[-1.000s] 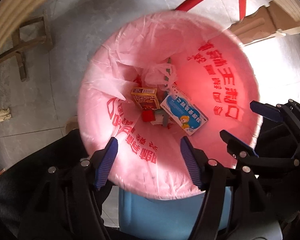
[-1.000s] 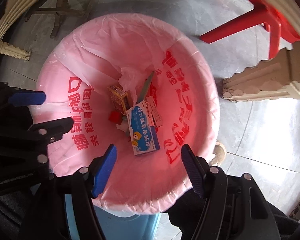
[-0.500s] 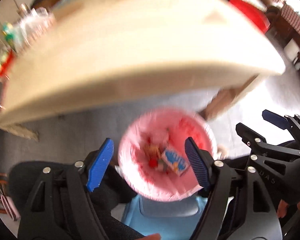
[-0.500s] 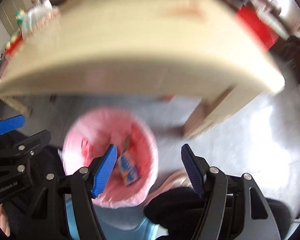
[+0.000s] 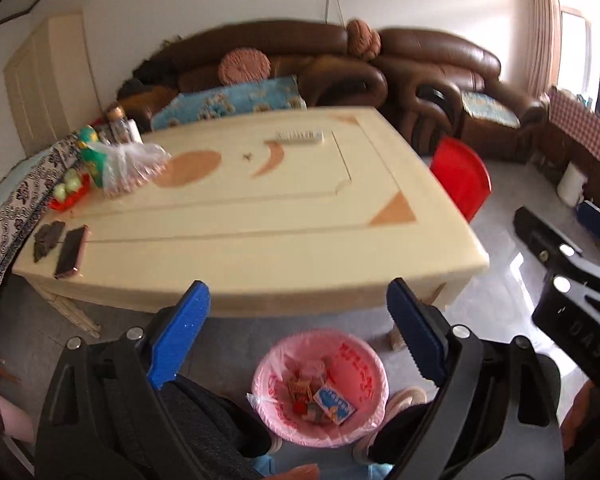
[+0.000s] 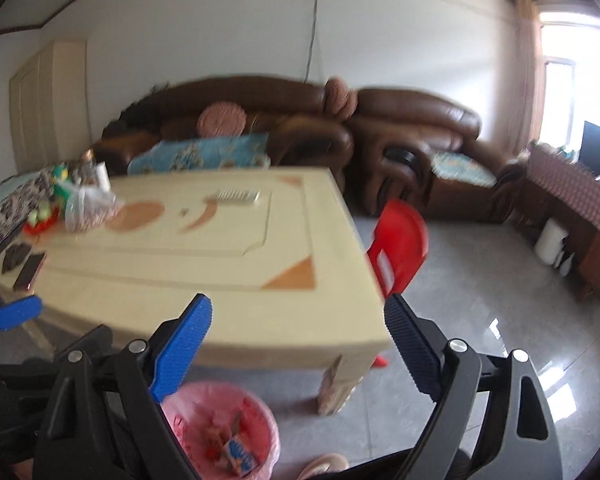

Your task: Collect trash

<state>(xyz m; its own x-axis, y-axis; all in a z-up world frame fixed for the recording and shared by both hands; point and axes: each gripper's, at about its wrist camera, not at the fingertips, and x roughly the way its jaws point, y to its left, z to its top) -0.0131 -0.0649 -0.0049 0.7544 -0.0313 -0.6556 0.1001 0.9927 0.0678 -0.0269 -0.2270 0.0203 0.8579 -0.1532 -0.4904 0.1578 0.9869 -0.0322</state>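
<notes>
The cream tabletop (image 5: 236,216) carries a phone (image 5: 71,251), a dark object (image 5: 46,239) beside it, a clear plastic bag (image 5: 130,166) and a remote (image 5: 299,136). On the grey floor (image 5: 496,280) stand a pink-lined bin (image 5: 320,384) and a red stool (image 5: 462,174).

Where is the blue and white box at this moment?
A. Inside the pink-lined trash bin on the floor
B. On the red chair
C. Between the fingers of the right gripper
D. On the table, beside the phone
A: the blue and white box lies among other litter inside the pink-lined trash bin on the floor.
</notes>
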